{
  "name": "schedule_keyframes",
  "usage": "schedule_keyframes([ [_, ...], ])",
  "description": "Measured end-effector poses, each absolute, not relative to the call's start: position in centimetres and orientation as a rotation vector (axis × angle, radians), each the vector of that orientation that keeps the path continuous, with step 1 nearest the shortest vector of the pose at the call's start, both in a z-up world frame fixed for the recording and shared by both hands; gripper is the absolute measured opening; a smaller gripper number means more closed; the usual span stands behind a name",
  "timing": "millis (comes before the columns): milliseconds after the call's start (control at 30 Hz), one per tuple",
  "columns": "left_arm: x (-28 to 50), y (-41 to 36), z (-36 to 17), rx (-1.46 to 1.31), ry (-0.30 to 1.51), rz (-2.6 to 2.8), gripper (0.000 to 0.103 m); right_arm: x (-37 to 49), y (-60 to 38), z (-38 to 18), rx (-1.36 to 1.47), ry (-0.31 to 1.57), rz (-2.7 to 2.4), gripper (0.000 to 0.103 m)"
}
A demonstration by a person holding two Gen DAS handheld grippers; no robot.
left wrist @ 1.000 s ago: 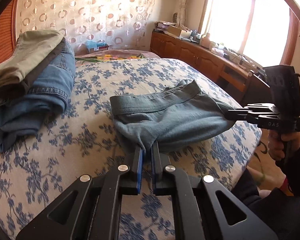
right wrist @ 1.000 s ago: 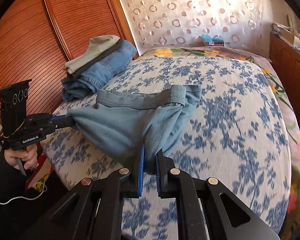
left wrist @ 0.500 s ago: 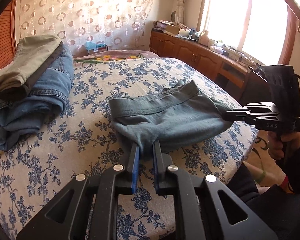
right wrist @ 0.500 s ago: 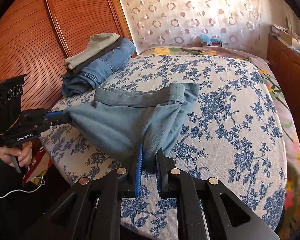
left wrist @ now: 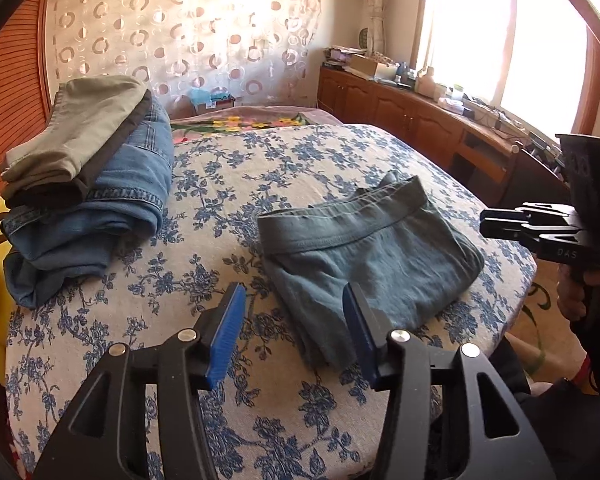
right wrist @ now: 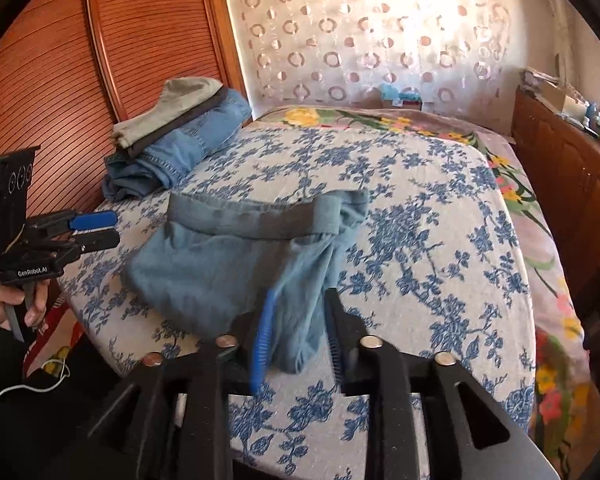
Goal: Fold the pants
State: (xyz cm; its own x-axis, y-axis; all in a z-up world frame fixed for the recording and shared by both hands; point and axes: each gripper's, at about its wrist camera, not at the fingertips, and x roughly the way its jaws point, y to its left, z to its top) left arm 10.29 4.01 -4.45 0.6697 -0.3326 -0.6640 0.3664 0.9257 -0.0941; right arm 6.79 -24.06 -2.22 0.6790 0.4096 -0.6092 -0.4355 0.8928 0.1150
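Pants (left wrist: 364, 256) folded near bed edge (left wrist: 516, 300), left tool (left wrist: 292, 328) and right tool (right wrist: 296, 332) both spread, released.

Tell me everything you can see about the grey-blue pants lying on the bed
The grey-blue pants lie folded into a compact bundle near the front edge of the bed. The cloth looks soft and faded, with a darker stitched waistband across the far side, one end flipped up. The surface is wrinkled. They rest on the floral sheet; the left gripper and right gripper are both open and touch nothing visibly.
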Motion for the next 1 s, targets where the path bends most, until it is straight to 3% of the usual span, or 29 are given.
schedule_keyframes([
  [100, 11.2, 3.9, -4.7, 0.033, 0.745, -0.39, 0.051, 7.4, -23.8, -2.2, -0.047, 0.654, 0.451, 0.042],
  [567, 16.8, 3.3, -6.0, 0.022, 0.803, -0.394, 0.051, 13.6, -21.3, -3.3, -0.042, 0.686, 0.441, 0.043],
  [667, 17.9, 2.8, -6.5, 0.033, 0.82, -0.408, 0.047, 14.7, -21.3, -3.5, -0.03, 0.702, 0.445, 0.043],
  [700, 18.0, 2.6, -6.6, 0.04, 0.827, -0.41, 0.041, 15.0, -21.3, -3.5, -0.029, 0.705, 0.443, 0.041],
  [733, 18.2, 2.3, -6.8, 0.045, 0.83, -0.418, 0.035, 15.1, -21.2, -3.6, -0.029, 0.707, 0.452, 0.028],
  [800, 18.2, 2.0, -6.9, 0.056, 0.824, -0.425, 0.022, 15.1, -21.3, -3.4, -0.023, 0.687, 0.469, 0.012],
  [833, 18.0, 2.0, -6.8, 0.061, 0.816, -0.418, 0.016, 14.9, -21.5, -3.1, -0.014, 0.671, 0.475, 0.01],
  [1000, 17.7, 2.4, -5.4, 0.012, 0.757, -0.422, 0.01, 14.2, -21.8, -2.1, -0.008, 0.611, 0.48, 0.007],
])
